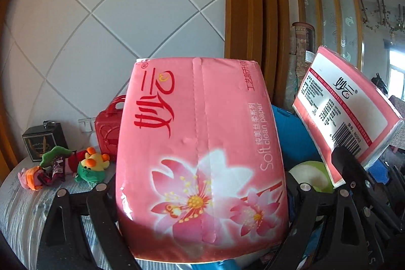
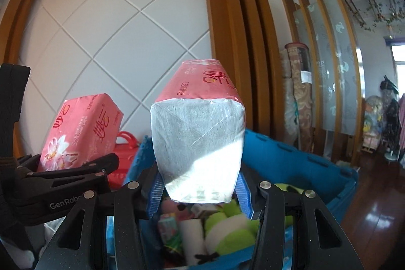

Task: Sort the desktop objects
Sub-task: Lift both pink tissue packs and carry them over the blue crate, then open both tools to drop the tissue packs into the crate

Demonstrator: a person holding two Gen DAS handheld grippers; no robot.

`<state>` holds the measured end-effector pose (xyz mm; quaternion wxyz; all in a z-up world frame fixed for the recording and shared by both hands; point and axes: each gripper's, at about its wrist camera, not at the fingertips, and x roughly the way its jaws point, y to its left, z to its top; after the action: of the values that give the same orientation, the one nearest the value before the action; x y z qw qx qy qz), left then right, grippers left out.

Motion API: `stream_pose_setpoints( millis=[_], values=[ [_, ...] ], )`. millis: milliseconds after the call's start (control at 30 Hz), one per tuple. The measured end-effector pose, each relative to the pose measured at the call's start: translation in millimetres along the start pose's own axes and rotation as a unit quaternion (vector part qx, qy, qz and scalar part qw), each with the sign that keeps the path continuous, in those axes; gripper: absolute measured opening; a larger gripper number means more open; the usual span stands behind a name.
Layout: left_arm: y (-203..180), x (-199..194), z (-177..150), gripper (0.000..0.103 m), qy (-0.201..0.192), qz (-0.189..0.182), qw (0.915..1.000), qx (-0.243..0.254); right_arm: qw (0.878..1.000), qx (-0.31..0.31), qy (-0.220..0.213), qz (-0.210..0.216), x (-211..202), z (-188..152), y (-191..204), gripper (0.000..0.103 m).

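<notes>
The pink tissue pack in the left gripper hides both fingertips, most of the blue bin and half the red case. The right-hand tissue pack covers its gripper's pads. Items inside the blue bin are blurred; possibly plush toys. The small print on the second pack's label is unreadable.

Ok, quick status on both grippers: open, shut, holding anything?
Left gripper: shut on a pink tissue pack, gripped across its wide side.
Right gripper: shut on a second tissue pack, held end-on.
</notes>
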<state>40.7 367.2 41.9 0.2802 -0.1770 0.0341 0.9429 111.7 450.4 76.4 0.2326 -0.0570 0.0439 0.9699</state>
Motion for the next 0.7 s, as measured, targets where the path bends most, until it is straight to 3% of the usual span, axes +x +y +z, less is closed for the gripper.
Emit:
stream_pose_setpoints(
  millis=[167,367,600,633,667,700],
  values=[
    [-59.5,15.4,-6.1,0.092,0.029,0.009,0.9995,0.011,1.000,0.001,0.008,0.000,20.5,-0.9,-59.8,0.049],
    [-73.9,31.3,-8.7,0.092,0.033,0.036,0.9986,0.019,0.999,0.019,0.025,0.011,41.0,-12.3,-106.6,0.049],
    [-77.8,33.6,-8.3,0.093,0.036,0.055,0.9978,0.014,0.998,0.024,0.051,0.027,60.0,-21.1,-131.4,0.054],
    [-76.4,34.2,-6.6,0.093,0.036,0.057,0.9977,0.011,0.998,0.023,0.049,0.025,58.7,-22.2,-131.2,0.057],
    [-74.5,32.8,-6.9,0.093,0.037,0.059,0.9975,0.008,0.999,0.022,0.044,0.024,56.3,-22.6,-130.7,0.071],
    [-71.7,31.8,-6.2,0.093,0.036,0.063,0.9974,0.005,0.999,0.019,0.039,0.021,54.3,-21.3,-130.1,0.093]
  ],
)
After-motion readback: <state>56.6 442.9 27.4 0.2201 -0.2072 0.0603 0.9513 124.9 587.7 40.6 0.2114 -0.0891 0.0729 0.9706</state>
